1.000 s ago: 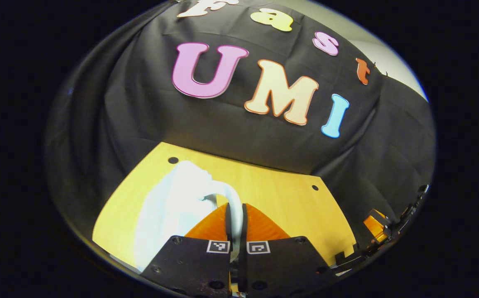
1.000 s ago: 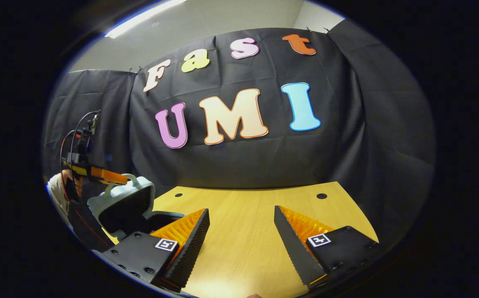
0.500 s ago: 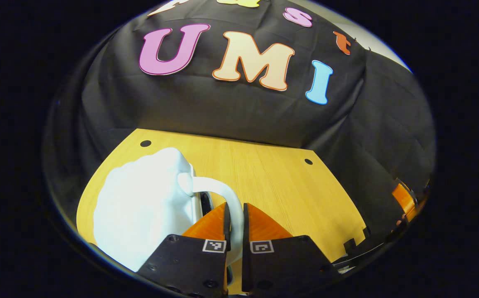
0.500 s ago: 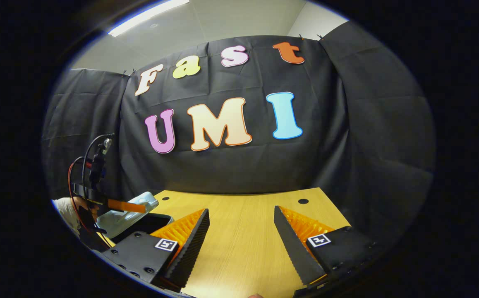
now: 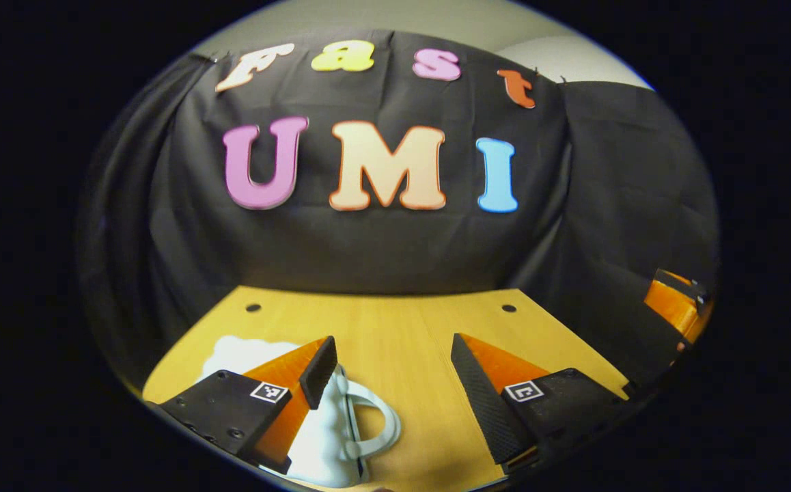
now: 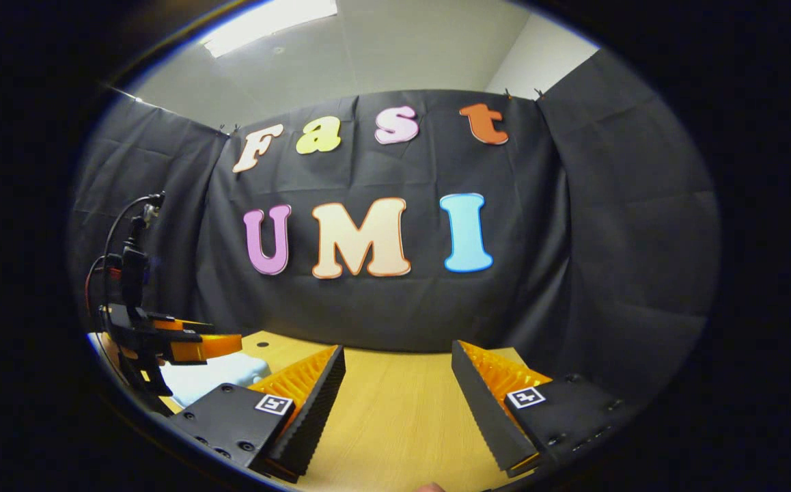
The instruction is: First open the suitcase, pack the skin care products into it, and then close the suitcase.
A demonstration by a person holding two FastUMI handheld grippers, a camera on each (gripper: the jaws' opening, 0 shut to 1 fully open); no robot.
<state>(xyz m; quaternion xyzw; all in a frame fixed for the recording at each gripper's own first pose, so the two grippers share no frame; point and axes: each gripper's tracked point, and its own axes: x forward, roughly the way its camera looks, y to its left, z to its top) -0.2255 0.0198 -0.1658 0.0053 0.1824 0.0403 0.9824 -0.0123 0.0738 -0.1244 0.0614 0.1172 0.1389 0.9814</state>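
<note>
The small pale blue-white plastic suitcase (image 5: pixel 320 437) lies closed and flat on the yellow wooden tabletop (image 5: pixel 395 335), at the lower left of the left gripper view. A large part of it is hidden behind the left finger of the left hand-held gripper (image 5: pixel 392 372), and its near edge is cut off at the bottom of the view. Its rounded loop handle (image 5: pixel 378 427) sticks out to the right, between the two fingers, and touches neither of them. The left hand-held gripper is wide open and holds nothing. Its fingers are wedge-shaped with ridged inner faces.

In the right gripper view, the right hand-held gripper (image 6: pixel 399 389) is also wide open and empty above the smooth wood. At the far left the suitcase (image 6: pixel 211 376) shows as a pale patch, hard to make out, under the other hand-held gripper with its cables. The skin care products cannot be seen from outside.
</note>
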